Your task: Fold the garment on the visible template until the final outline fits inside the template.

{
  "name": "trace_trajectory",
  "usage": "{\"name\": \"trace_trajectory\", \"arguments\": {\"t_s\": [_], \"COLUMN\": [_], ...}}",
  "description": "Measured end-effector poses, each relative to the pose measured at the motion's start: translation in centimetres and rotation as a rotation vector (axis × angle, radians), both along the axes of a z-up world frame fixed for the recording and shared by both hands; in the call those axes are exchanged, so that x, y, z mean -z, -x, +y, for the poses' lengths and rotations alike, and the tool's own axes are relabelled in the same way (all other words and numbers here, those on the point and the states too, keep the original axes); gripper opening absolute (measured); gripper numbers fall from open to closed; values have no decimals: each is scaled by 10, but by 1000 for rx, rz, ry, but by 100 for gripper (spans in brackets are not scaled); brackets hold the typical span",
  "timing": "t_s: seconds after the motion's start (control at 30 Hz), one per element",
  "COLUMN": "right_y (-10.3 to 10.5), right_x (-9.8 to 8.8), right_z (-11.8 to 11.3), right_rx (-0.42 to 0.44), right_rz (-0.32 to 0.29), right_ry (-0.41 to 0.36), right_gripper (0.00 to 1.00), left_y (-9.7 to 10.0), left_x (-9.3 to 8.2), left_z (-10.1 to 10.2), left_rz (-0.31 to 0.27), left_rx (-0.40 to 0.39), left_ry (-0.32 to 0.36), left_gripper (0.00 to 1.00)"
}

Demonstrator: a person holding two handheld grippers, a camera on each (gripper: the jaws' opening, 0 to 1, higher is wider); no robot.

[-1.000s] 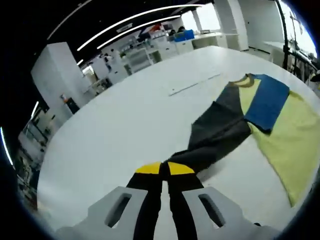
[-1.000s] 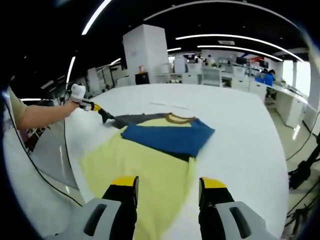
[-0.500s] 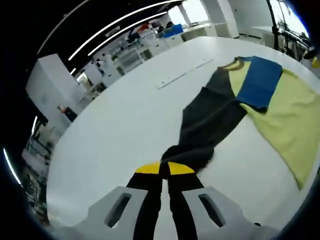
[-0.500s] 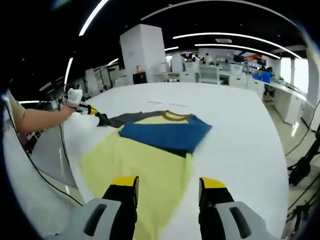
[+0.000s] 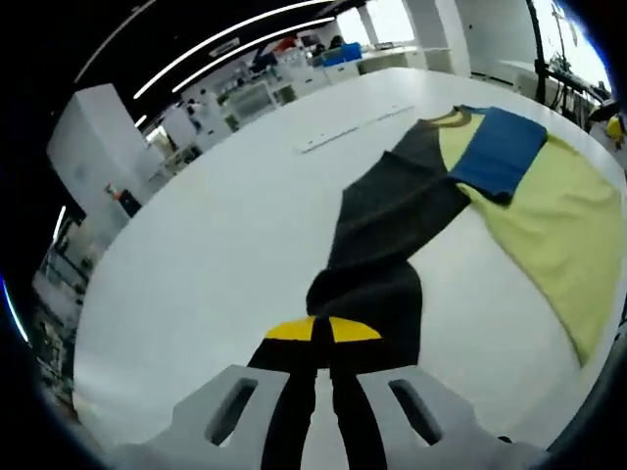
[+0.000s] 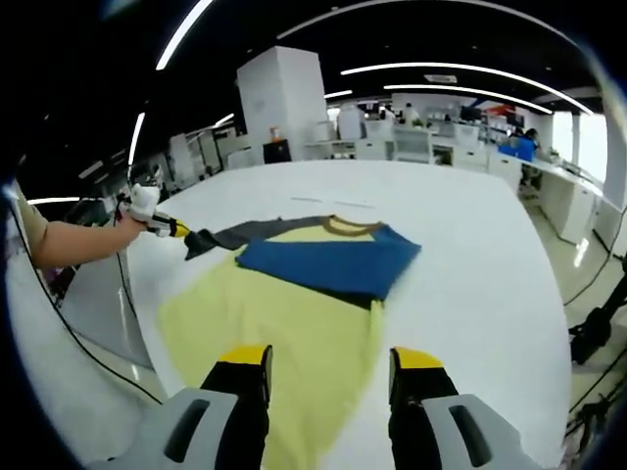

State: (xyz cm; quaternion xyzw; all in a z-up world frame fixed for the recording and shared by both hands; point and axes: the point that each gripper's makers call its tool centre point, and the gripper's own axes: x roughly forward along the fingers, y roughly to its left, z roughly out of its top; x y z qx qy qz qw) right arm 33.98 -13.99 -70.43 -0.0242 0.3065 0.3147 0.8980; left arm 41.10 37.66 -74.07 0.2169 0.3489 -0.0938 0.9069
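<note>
**Q:** On the white table point(image 6: 470, 264), where does the garment lie, and what holds it?

**A:** The shirt point(image 6: 294, 313) lies flat near the table's middle, yellow body toward the right gripper point(image 6: 328, 364), collar point(image 6: 345, 231) toward the far edge. A blue sleeve point(image 6: 328, 262) is folded across the chest. The dark sleeve point(image 5: 387, 220) is drawn out sideways toward the table's left edge. The left gripper point(image 5: 322, 330) has its yellow-tipped jaws pressed together on that sleeve's cuff, as its own view shows; in the right gripper view it appears at the sleeve's end, held by a person's hand point(image 6: 145, 203).

**Q:** And the right gripper?

**A:** Its jaws stand apart and hold nothing; it hangs over the shirt's hem, not visibly touching the cloth.

**Q:** Which relation governs the next move?

**A:** The dark sleeve's long axis. It runs from the left gripper straight to the shoulder beside the collar, so the shirt body lies directly ahead of the left jaws. Judged from this, the step in hand is folding that sleeve inward, carrying the cuff along this axis onto the chest, beside or over the blue sleeve. The left gripper, already on the cuff, is the nearer tool; the right is well apart from it, at the hem.

**Q:** Is the template visible?

**A:** Only a thin pale strip point(image 5: 353, 129) shows beyond the collar; whether it marks the template cannot be told.
</note>
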Motion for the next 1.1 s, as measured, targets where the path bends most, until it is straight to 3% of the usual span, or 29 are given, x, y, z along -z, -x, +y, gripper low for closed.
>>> {"name": "trace_trajectory", "arguments": {"t_s": [0.17, 0.43, 0.63, 0.8, 0.93, 1.1], "right_y": [2, 4, 3, 3, 2, 3], "right_x": [2, 3, 3, 4, 5, 4], "right_z": [-2, -8, -8, -9, -10, -10], "right_rx": [5, 20, 23, 28, 31, 34], "right_rz": [5, 10, 9, 13, 18, 19], "right_ry": [2, 5, 5, 8, 12, 18], "right_gripper": [45, 45, 45, 46, 45, 46], "left_y": [4, 15, 14, 3, -5, -16], "left_x": [10, 22, 17, 0, 2, 7], "left_z": [-2, 2, 3, 0, -7, -14], "left_rz": [37, 87, 62, -30, -24, -10], "left_rx": [-53, -87, -96, -77, -74, -64], "left_ry": [112, 135, 161, 175, 222, 235], "left_gripper": [1, 1, 3, 8, 9, 11]}}
